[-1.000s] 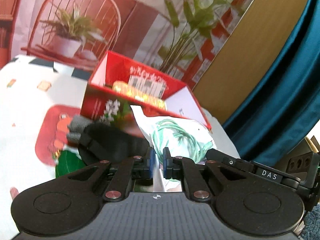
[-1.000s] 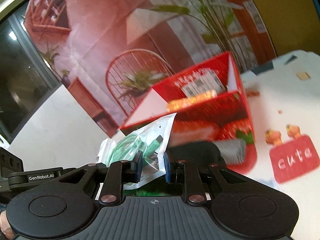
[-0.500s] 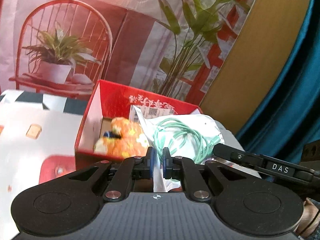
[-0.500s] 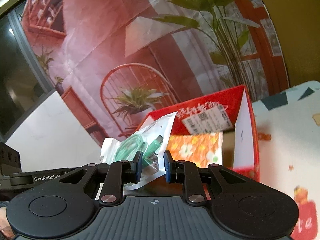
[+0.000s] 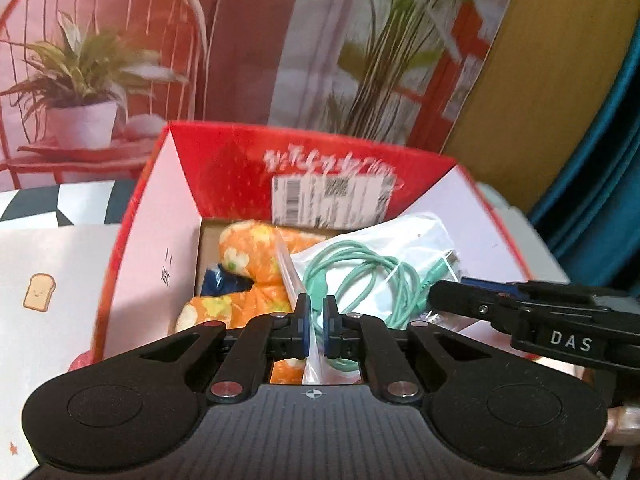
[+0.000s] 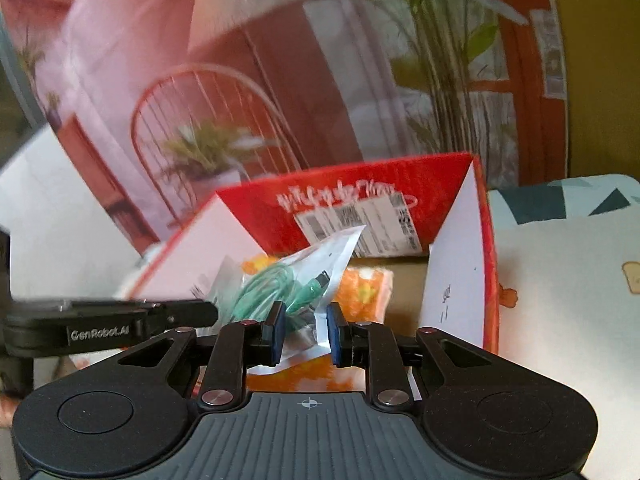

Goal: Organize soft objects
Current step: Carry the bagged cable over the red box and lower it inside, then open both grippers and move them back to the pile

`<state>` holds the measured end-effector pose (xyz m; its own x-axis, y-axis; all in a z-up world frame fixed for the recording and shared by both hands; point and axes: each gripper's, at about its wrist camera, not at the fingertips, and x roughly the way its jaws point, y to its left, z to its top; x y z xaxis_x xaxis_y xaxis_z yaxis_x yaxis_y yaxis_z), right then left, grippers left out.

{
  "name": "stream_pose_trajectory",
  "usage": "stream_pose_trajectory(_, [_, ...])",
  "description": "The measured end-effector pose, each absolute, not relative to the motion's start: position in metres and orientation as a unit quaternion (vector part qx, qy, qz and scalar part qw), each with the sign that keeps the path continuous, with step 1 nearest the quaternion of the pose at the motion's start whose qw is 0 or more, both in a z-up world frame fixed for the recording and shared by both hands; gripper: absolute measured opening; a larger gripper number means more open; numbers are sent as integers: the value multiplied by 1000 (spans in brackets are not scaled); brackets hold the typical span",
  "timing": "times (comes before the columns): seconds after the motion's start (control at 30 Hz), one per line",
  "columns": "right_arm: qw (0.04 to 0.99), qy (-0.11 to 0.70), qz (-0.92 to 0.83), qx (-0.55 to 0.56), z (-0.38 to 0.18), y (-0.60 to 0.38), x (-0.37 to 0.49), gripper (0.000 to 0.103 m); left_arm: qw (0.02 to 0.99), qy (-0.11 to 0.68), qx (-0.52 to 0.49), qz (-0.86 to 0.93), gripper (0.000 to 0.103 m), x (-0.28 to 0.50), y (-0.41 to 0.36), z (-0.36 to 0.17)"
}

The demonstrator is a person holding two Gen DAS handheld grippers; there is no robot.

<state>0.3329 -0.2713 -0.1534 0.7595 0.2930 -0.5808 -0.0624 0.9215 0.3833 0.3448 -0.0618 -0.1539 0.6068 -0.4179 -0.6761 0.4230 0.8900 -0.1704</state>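
Note:
A clear plastic bag with a coiled green cable (image 5: 372,276) hangs over the open red box (image 5: 240,160). My left gripper (image 5: 314,314) is shut on the bag's edge. My right gripper (image 6: 306,330) has its pads slightly apart with the bag's corner (image 6: 304,280) between them; the grip looks loosened. Inside the box lies an orange flowered soft toy (image 5: 248,276), also shown in the right wrist view (image 6: 360,292), with a dark blue item (image 5: 216,284) beside it. The red box also shows in the right wrist view (image 6: 340,196).
The box stands on a white printed tablecloth (image 5: 40,280) with a toast picture. A printed backdrop with a chair and plants (image 5: 100,60) hangs behind. A teal curtain (image 5: 600,200) is at the right. The other gripper's body (image 5: 540,320) crosses the right side.
Both grippers carried the cable bag forward and down over the open box. The right gripper's pads have spread wider apart than before. The black glove on the cloth is out of view.

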Motion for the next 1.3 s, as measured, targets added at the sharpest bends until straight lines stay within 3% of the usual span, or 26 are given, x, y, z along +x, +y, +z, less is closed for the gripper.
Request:
stream_pose_trajectory(0.4, [905,403,71,116,-172,-258,347,26,901,365,14,-233,9,341,-58,-153])
stream_pose_trajectory(0.47, [908,401,62,105,-170,-255,343,29,904,358,20,-232,17,336,-56,-149])
stream_pose_trajectory(0.5, [909,400,58,98,-168,-253,341,32,907,352,23,-231,22,332,-54,-146])
stream_pose_trajectory(0.57, [915,391,54,83,-162,-250,334,41,912,338,27,-232,44,323,-50,-140])
stream_pose_trajectory(0.6, [920,382,53,76,-158,-249,328,49,914,328,29,-236,48,317,-47,-137])
stream_pose_trajectory(0.63, [924,373,49,67,-155,-248,323,66,917,323,31,-232,54,310,-44,-134])
stream_pose_trajectory(0.67, [929,363,48,57,-151,-246,316,73,920,318,34,-227,58,303,-41,-131])
stream_pose_trajectory(0.83, [943,324,65,30,-137,-244,280,93,931,290,37,-219,71,259,-22,-125])
stream_pose_trajectory(0.9, [948,309,76,33,-134,-245,263,102,933,286,34,-215,72,239,-13,-128])
stream_pose_trajectory(1.3, [963,258,80,25,-168,-238,166,103,926,326,-1,-191,71,152,21,-180])
